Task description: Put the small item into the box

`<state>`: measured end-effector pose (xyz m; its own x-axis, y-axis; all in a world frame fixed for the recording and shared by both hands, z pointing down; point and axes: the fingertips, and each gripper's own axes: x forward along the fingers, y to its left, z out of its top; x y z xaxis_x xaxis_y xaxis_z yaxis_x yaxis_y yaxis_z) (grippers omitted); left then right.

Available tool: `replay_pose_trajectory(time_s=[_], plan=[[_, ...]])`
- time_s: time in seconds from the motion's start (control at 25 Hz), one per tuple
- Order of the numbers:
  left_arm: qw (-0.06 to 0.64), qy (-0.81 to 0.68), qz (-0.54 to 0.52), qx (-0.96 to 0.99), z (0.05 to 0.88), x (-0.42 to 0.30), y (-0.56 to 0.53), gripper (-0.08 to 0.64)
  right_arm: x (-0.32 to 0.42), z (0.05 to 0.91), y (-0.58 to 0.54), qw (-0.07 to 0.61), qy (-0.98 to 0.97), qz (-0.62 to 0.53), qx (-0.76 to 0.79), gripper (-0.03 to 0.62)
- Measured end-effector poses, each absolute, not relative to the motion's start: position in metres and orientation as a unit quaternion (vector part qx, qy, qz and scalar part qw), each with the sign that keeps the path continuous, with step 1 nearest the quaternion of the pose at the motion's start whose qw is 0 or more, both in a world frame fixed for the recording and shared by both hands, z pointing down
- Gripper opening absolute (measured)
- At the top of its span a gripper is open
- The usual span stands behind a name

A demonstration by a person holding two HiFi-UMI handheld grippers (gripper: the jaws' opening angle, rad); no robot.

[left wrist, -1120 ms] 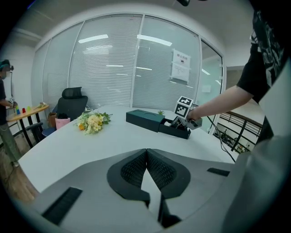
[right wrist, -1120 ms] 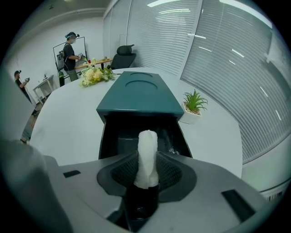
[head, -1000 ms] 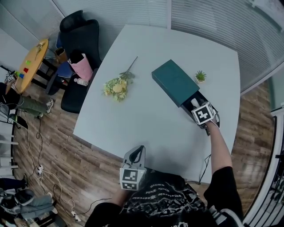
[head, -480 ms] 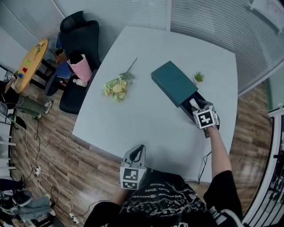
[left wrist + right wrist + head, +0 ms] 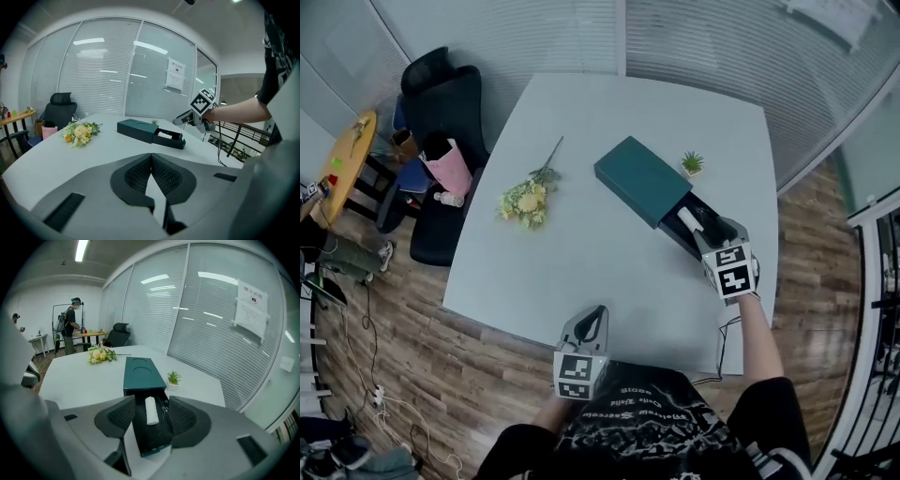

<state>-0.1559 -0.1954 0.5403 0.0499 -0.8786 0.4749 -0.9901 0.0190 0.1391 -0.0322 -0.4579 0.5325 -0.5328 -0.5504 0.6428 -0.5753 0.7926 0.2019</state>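
A dark green box [image 5: 641, 177] lies on the white table [image 5: 581, 253], its black drawer [image 5: 701, 240] pulled out toward me. A small white roll [image 5: 686, 218] lies inside the drawer. My right gripper [image 5: 711, 233] hovers just above the drawer's near end, jaws wide open, touching nothing. In the right gripper view the white roll [image 5: 150, 409] rests in the drawer [image 5: 151, 437] between and below the spread jaws of the right gripper [image 5: 152, 413]. My left gripper [image 5: 596, 316] is shut and empty at the table's near edge; its pads [image 5: 139, 171] meet.
A bunch of yellow flowers [image 5: 526, 196] lies left of the box. A tiny potted plant [image 5: 692, 164] stands beyond it. A black office chair [image 5: 441, 103] and a pink bag [image 5: 446, 161] sit off the table's left side. A person [image 5: 72, 326] stands far off.
My right gripper's jaws have opened and it has drawn back toward me from the drawer, leaving the white roll lying inside. The left gripper has not moved.
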Motion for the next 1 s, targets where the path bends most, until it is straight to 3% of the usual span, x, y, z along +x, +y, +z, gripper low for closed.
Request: replay_pose_trajectory(time_s=[0.4, 1.0], plan=[[0.187, -0.625, 0.107, 0.751, 0.515, -0.129, -0.220, 0.017, 0.001, 0.477, -0.400, 0.279, -0.885, 0.012, 0.372, 0.236], [0.167, -0.581, 0.090, 0.791, 0.502, -0.108, -0.225, 0.017, 0.058, 0.489, -0.295, 0.164, -0.871, 0.051, 0.461, 0.236]])
